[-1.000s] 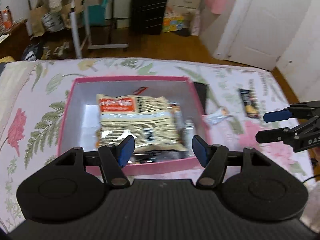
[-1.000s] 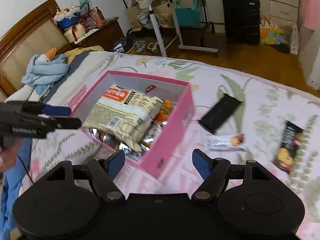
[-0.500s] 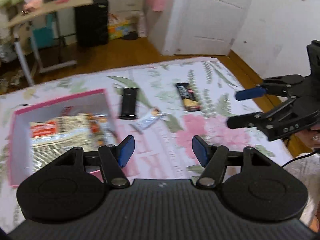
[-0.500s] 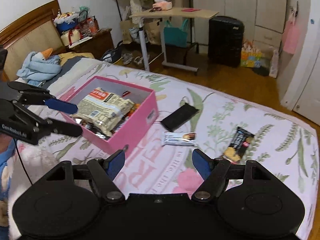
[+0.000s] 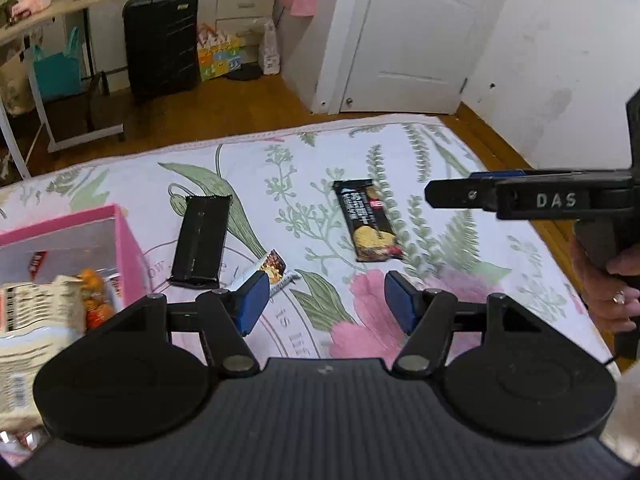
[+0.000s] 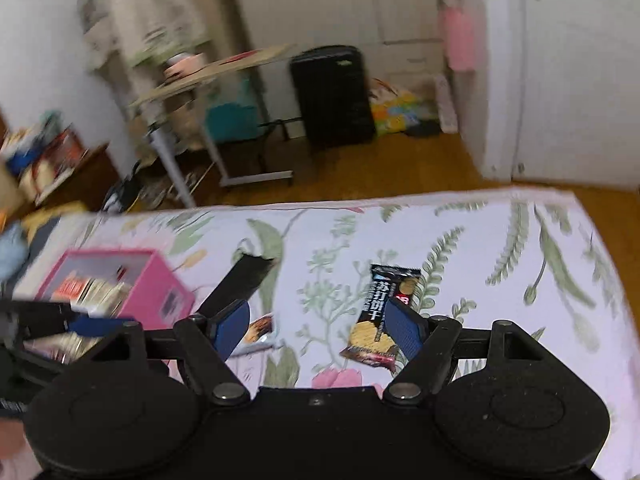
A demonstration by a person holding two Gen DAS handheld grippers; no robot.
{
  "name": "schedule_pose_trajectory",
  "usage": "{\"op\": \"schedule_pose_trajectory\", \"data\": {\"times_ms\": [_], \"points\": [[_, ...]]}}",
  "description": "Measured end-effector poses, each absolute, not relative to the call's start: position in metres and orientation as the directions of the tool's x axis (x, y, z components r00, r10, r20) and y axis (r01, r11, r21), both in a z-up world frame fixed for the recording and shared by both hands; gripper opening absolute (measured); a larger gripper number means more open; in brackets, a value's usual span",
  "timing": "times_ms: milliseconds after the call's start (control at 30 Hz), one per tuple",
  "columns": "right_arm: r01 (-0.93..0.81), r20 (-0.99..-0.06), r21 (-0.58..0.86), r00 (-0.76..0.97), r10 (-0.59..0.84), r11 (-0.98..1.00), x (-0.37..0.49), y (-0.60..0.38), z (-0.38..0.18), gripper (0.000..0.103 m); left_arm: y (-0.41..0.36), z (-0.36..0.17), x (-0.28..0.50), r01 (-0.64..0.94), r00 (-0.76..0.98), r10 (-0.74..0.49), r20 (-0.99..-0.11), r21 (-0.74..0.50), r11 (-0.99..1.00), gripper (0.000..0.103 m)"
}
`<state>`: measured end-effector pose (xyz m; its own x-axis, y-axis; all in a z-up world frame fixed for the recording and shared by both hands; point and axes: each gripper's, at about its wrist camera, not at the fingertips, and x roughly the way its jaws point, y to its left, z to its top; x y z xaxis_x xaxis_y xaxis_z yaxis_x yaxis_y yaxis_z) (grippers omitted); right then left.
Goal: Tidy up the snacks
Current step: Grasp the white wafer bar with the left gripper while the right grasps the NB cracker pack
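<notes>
Left gripper [image 5: 322, 304] over floral-print bedspread [image 5: 440, 160], jaws apart, nothing between; right gripper [image 6: 316, 330] likewise over bedspread, jaws wide apart, empty; pink cardboard box [image 5: 128, 240] at left, holding cream noodle packet [image 5: 28, 320] and orange snacks; plain black wrapper [image 5: 200, 240] just beside box; small silver bar [image 5: 272, 268] near it, part hidden by left blue pad; black cracker packet [image 6: 380, 316] lies well apart from box, partly behind right pad.
</notes>
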<state>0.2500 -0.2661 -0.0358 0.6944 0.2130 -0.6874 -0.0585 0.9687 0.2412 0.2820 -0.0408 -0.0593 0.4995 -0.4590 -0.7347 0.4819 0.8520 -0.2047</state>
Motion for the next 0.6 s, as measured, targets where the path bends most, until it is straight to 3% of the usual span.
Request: {"op": "schedule_pose_trajectory", "data": {"times_ms": [100, 233, 500, 600], "points": [[-0.013, -0.699, 0.279, 0.683, 0.213, 0.960, 0.268, -0.277, -0.066, 0.079, -0.053, -0.086, 0.301, 0.485, 0.497, -0.433, -0.752, -0.173, 0.857, 0.063], [0.020, -0.736, 0.287, 0.645, 0.207, 0.958, 0.290, -0.281, -0.110, 0.076, -0.071, -0.117, 0.317, 0.507, 0.519, -0.322, -0.792, -0.018, 0.862, 0.063], [0.047, -0.759, 0.238, 0.632, 0.156, 0.970, 0.325, -0.278, -0.167, 0.073, -0.075, -0.163, 0.341, 0.497, 0.499, -0.266, -0.825, 0.020, 0.868, 0.063], [0.014, -0.751, 0.152, 0.652, 0.107, 0.988, 0.328, -0.268, -0.176, 0.074, -0.076, -0.171, 0.342, 0.497, 0.524, -0.236, -0.818, 0.069, 0.865, 0.062]]}}
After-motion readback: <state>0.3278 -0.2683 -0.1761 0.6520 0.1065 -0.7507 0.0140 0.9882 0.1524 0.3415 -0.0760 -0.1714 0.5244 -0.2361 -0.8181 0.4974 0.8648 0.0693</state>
